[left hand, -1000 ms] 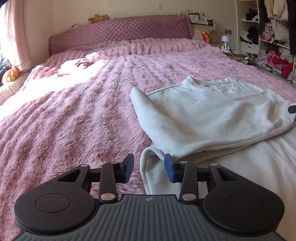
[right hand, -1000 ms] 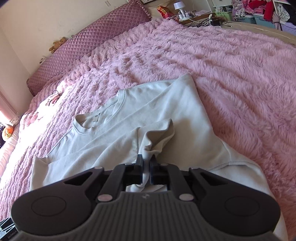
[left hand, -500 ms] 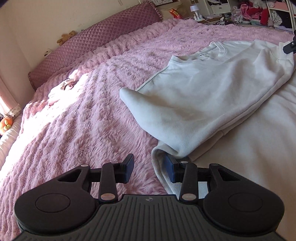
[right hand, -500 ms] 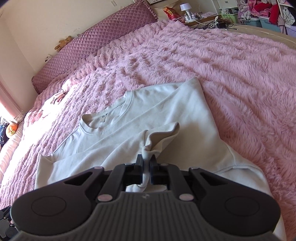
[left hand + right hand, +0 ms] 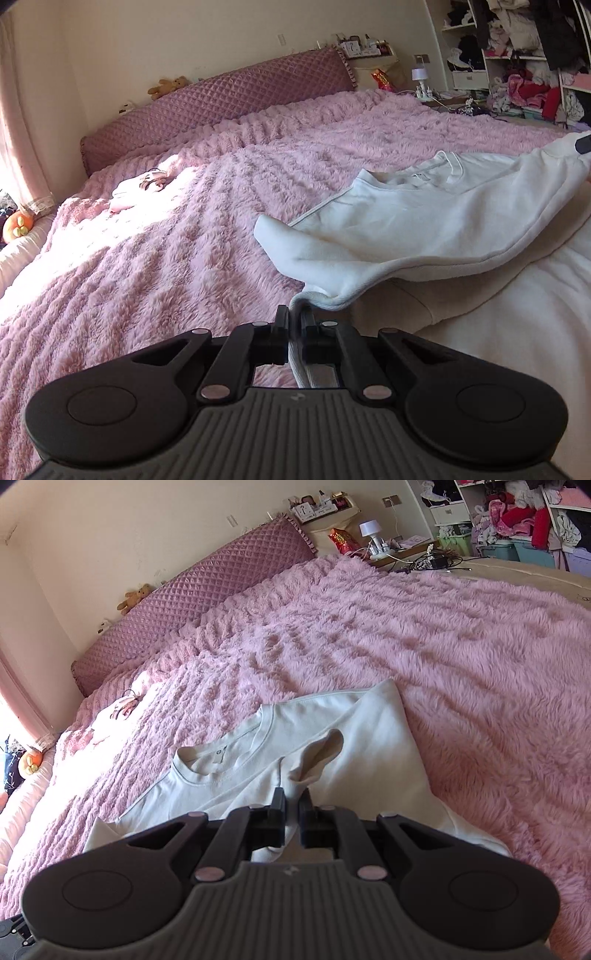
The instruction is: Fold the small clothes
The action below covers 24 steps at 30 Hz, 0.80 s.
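The cream, soft fleece sweatshirt (image 5: 424,229) lies on the fluffy pink bed blanket (image 5: 166,258). The left hand-held gripper (image 5: 294,325), having just closed, pinches its ribbed hem; the right hand-held gripper (image 5: 291,805) clamps another edge. Limp and light, it probably handles best by its hems.

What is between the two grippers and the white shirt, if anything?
Nothing visible. The left gripper has just closed on the hem of the white shirt, and the right gripper is shut on another fold of it.
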Motion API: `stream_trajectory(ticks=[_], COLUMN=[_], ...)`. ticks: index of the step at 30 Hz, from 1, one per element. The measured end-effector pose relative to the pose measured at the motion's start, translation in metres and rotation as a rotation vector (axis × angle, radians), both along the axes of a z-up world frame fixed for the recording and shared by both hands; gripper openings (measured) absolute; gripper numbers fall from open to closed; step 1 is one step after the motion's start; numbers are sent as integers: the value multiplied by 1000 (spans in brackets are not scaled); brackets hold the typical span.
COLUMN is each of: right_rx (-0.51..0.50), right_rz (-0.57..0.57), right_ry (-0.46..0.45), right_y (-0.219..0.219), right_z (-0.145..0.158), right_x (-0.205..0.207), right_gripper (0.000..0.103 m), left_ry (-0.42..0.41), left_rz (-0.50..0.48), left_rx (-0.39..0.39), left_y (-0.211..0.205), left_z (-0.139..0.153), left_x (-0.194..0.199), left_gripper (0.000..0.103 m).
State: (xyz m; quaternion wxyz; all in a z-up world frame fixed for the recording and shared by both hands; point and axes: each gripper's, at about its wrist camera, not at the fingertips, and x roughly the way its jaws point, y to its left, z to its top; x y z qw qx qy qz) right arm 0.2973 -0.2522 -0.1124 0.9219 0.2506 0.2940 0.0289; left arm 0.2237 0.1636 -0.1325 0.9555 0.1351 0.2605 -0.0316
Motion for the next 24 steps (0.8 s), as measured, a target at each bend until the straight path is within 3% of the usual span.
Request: stream_trajectory(ticks=[4, 10, 13, 15, 17, 21, 24], right_rx=[-36, 60, 57, 28, -10, -13, -27], right_rz=[-47, -81, -89, -91, -108, -128, -81], right_ry=[-71, 124, 133, 129, 129, 47, 2], right_y=[-11, -41, -41, -38, -37, -49, -52], right_z=[9, -48, -61, -61, -58, -43, -33], right_x=[-18, -9, -16, -21, -26, -30, -12], right_gripper=[1, 0, 1, 4, 24, 28, 29], left_ry=[38, 115, 118, 123, 125, 101, 77], left_rz=[70, 151, 175, 176, 164, 158, 159], left_rx=[-78, -133, -156, -153, -148, -98, -108], left_y=[2, 5, 6, 5, 3, 0, 6], left_z=[1, -23, -24, -23, -20, -7, 3], left_x=[3, 12, 8, 6, 4, -11, -21], left_gripper=[6, 6, 6, 7, 7, 11, 11])
